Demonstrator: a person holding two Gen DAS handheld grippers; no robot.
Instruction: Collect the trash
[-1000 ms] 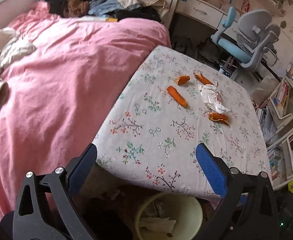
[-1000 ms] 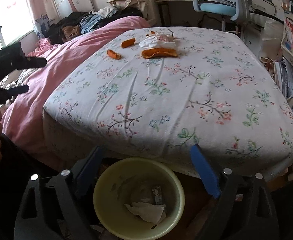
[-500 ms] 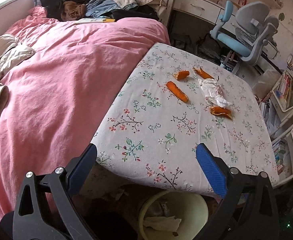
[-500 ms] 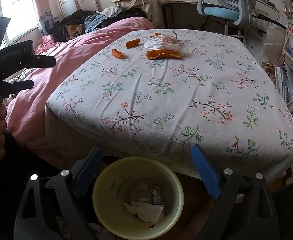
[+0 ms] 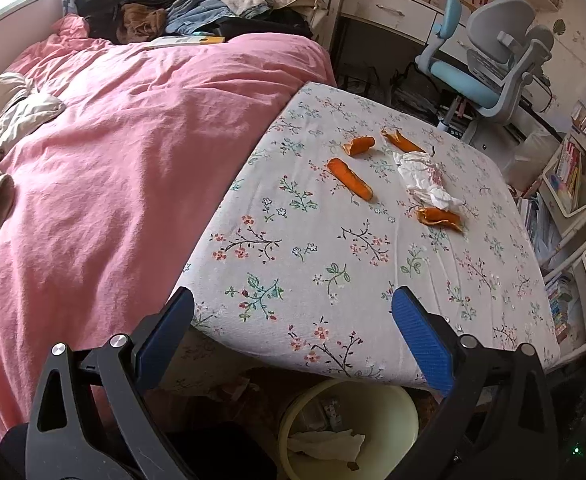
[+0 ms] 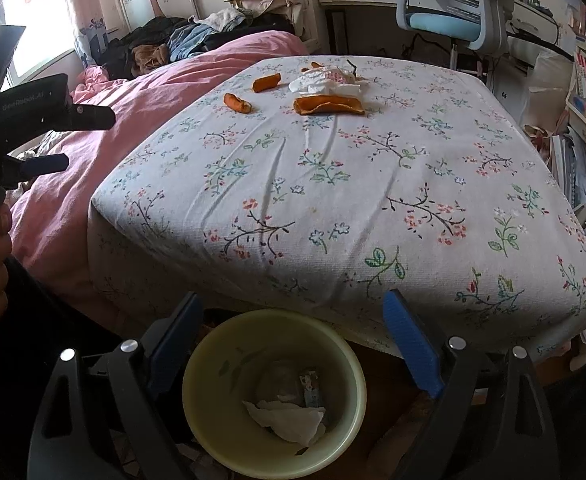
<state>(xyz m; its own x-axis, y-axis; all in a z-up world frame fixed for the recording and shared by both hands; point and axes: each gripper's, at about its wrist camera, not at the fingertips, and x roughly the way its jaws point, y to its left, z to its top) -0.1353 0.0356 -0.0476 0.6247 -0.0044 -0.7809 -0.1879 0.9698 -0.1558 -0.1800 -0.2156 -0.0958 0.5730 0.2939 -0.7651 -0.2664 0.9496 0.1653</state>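
Note:
Several orange peel pieces (image 5: 350, 179) and a crumpled white tissue (image 5: 424, 178) lie on the far part of a floral-covered table (image 5: 333, 264). From the right wrist view the peels (image 6: 327, 105) and tissue (image 6: 325, 81) lie far ahead. A pale yellow bin (image 6: 273, 392) with tissue and a wrapper inside stands on the floor below the table's near edge; it also shows in the left wrist view (image 5: 397, 408). My left gripper (image 5: 293, 332) is open and empty above the near table edge. My right gripper (image 6: 293, 340) is open and empty above the bin.
A pink-covered bed (image 5: 113, 160) with heaped clothes lies left of the table. A blue and grey desk chair (image 5: 489, 76) and white desk stand behind. Bookshelves (image 5: 581, 184) line the right side. The left gripper also shows at the left edge of the right wrist view (image 6: 45, 140).
The left gripper has moved forward and up, so the table looms closer. The right gripper has edged forward a little above the bin. Both stay open.

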